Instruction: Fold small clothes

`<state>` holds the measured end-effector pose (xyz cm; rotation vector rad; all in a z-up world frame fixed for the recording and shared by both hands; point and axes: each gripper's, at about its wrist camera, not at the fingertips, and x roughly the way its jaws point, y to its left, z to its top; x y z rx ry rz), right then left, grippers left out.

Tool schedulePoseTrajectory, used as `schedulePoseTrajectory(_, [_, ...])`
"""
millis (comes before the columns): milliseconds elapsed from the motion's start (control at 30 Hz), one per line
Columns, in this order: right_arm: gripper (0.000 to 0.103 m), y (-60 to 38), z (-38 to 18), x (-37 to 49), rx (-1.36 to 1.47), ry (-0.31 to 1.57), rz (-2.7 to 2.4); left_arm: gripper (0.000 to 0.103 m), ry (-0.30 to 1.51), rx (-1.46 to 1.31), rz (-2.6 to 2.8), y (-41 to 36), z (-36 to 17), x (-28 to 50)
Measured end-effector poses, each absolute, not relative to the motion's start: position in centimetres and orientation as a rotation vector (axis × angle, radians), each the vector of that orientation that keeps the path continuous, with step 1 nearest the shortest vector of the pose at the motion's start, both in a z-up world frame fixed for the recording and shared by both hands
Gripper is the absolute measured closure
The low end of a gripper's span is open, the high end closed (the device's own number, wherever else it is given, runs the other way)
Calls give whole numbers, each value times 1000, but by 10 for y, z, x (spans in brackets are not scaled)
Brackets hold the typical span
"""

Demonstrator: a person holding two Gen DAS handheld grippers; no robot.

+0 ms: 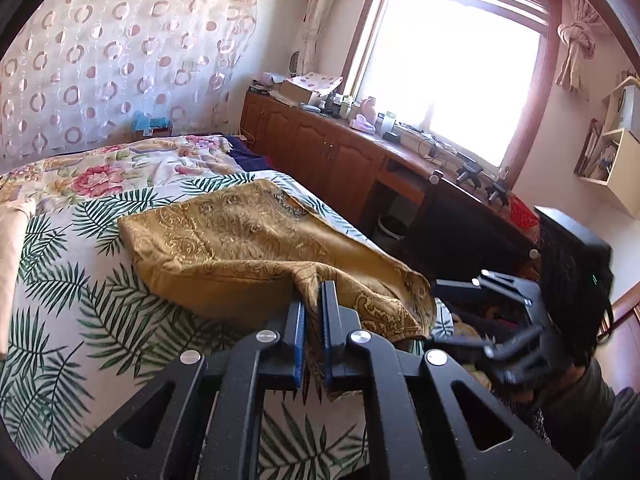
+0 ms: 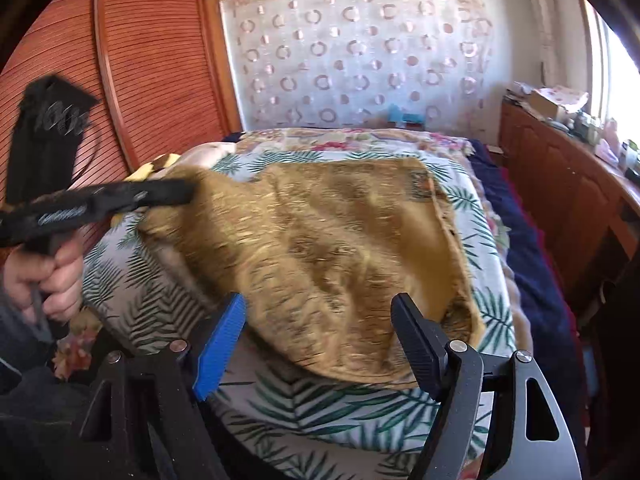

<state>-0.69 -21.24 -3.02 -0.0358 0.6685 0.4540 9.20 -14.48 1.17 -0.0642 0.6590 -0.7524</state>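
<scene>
Evidently soft goods: mustard-gold paisley cloth (image 1: pixel 248 240) lies spread on the palm-leaf bedspread (image 1: pixel 72 288), right half of the bed, far edge toward the floral quilt (image 1: pixel 120 168).

- Left gripper (image 1: pixel 314 312): jaws closed on a near corner of the cloth; fabric peaks up into the pads, tenting from the bed.
- Right gripper (image 2: pixel 320 336): jaws wide apart, nothing between them, hovering at the cloth's near edge.
- Handling, by judgement: light, limp, thin weave. It drapes and wrinkles, holds no shape, will sag between two holds. Not fragile. Looks slightly slick, so could slide on the bedspread.
- Where to grip: corners or hem, pinching both layers. Free near corner on the right in the right wrist view looks the natural second hold.
</scene>
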Motion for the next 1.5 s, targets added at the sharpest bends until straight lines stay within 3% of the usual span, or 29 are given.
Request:
schedulePoseTrajectory(533, [25,-222,-66,30,-140,768,402,95,641,-117,-728,-138,19,103])
schedulePoseTrajectory(800, [25,-239,-58,53,-160,730,358,95,629,-116,-713,-137,18,108])
schedulePoseTrajectory(900, [39,-235,-63,54,-159,721,366,95,629,-109,-715,-139,19,113])
schedulePoseTrajectory(967, [57,-235,-62,55,-151,714,384,95,627,-108,-719,-139,18,115])
schedulePoseTrajectory(1033, [86,-234,-58,58,-144,697,413,95,620,-110,-713,-137,19,116])
schedulePoseTrajectory(1133, [93,-232,-50,56,-161,652,404,95,603,-119,-696,-130,24,121])
schedulePoseTrajectory(1500, [94,-201,-3,118,-203,530,439,95,621,-124,-589,-104,21,164])
